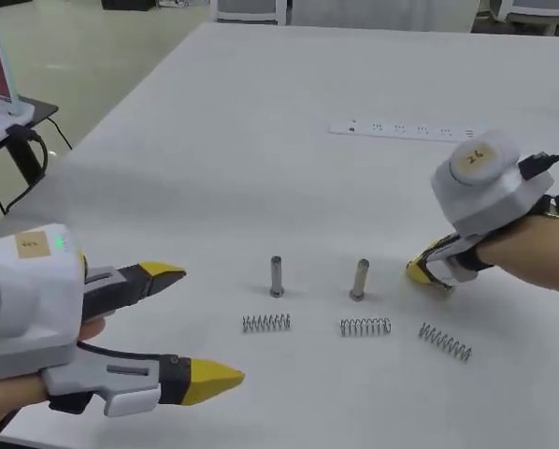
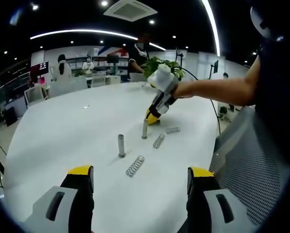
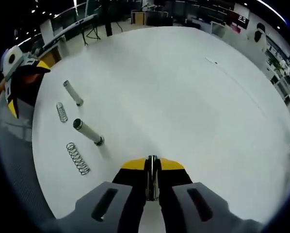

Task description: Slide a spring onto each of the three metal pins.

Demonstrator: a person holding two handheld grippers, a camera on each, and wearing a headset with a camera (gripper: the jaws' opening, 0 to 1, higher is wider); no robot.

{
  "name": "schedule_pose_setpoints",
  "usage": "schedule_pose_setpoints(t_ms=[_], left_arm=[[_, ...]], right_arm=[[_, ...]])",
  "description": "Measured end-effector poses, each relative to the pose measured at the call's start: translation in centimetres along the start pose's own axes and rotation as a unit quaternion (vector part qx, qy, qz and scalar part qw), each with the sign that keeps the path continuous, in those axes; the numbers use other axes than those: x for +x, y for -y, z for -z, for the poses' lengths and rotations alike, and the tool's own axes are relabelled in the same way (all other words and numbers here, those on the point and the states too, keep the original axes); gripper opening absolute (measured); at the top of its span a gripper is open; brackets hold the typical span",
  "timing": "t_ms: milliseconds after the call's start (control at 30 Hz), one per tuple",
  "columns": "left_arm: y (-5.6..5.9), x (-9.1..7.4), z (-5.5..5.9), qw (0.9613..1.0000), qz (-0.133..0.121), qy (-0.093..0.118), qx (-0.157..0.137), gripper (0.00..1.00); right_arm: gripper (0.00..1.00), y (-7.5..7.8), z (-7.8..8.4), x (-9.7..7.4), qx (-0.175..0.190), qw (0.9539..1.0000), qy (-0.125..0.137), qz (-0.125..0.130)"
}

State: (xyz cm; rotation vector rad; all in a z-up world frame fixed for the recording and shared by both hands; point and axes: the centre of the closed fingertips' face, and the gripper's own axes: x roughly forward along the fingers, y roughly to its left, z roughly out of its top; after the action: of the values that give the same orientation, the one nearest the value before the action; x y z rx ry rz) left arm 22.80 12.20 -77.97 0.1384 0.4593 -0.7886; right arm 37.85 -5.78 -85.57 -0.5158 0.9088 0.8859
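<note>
The left gripper (image 1: 191, 325), grey with yellow tips, sits at the lower left of the head view, its jaws wide apart with nothing between them; in the left gripper view the two tips rise at the bottom left and bottom right. The right gripper (image 1: 427, 271) is at the right of the head view, tips pointing down at the white tabletop (image 1: 261, 168); in the right gripper view its jaws are pressed together on a short grey metal pin (image 3: 152, 177) at bottom centre. Two more grey pins stand upright near the centre of the head view, the left pin (image 1: 276, 276) and the middle pin (image 1: 359, 279), apart from each other. Just below them three coiled steel springs lie flat in a row, each apart from the pins: the left spring (image 1: 266, 323); the middle spring (image 1: 365, 325); the right spring (image 1: 445, 340). A white power strip (image 1: 406, 129) lies in the upper right.
</note>
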Motion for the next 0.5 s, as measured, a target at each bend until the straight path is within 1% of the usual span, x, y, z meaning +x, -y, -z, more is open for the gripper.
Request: schedule_pose_setpoints(t_ms=[233,500], left_arm=[[-0.1,0.0,0.0,1.0000,0.000,0.000,0.000,0.75],[-0.1,-0.1,-0.1,1.0000,0.000,0.003,0.000,0.75]], right_arm=[[0.05,-0.4,-0.2,-0.5,0.004,1.0000,0.009,0.002],[0.05,-0.4,-0.6,-2.1,0.014,0.9994,0.030,0.008]])
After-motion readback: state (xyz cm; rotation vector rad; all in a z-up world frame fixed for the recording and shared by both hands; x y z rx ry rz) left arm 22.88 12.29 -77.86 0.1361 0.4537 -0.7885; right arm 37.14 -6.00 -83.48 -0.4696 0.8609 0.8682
